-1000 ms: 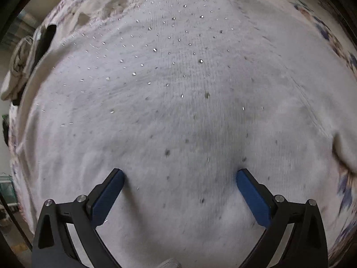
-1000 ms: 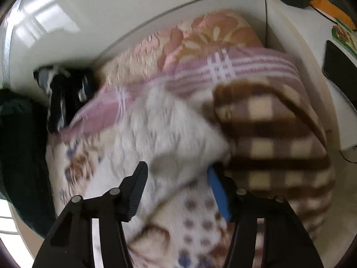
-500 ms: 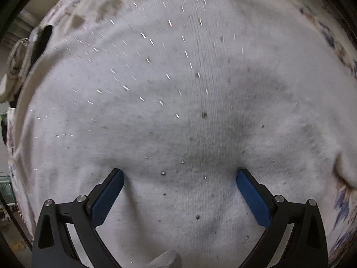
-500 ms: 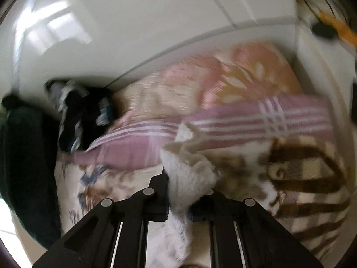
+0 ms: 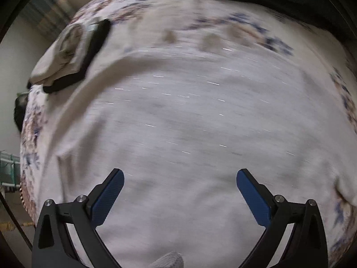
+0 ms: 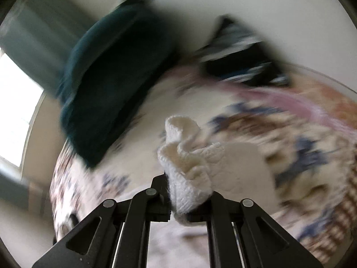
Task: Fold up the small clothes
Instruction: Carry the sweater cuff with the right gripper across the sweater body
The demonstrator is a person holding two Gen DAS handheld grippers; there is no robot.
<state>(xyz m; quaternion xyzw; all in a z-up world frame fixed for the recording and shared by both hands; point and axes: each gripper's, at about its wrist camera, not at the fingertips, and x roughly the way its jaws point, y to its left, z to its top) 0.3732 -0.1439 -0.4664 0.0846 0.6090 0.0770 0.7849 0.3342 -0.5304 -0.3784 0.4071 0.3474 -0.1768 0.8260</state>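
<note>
A white knit sweater [image 5: 183, 120] with small shiny studs lies spread on a floral bedspread [image 5: 252, 29] and fills the left wrist view. My left gripper [image 5: 180, 193] is open just above it, blue pads wide apart. My right gripper [image 6: 189, 195] is shut on a bunched white knit edge of the sweater [image 6: 189, 156] and holds it lifted above the bed. The right wrist view is blurred by motion.
A folded beige and black pile [image 5: 73, 53] lies at the far left of the bed. A dark green garment [image 6: 111, 93] and a dark striped bundle [image 6: 243, 53] lie at the far side by the white wall, with a pink striped blanket [image 6: 279, 102].
My right gripper closed on the sweater's edge, lifted it and swung left toward the green garment. My left gripper stayed open and swung, so the folded pile came more into view.
</note>
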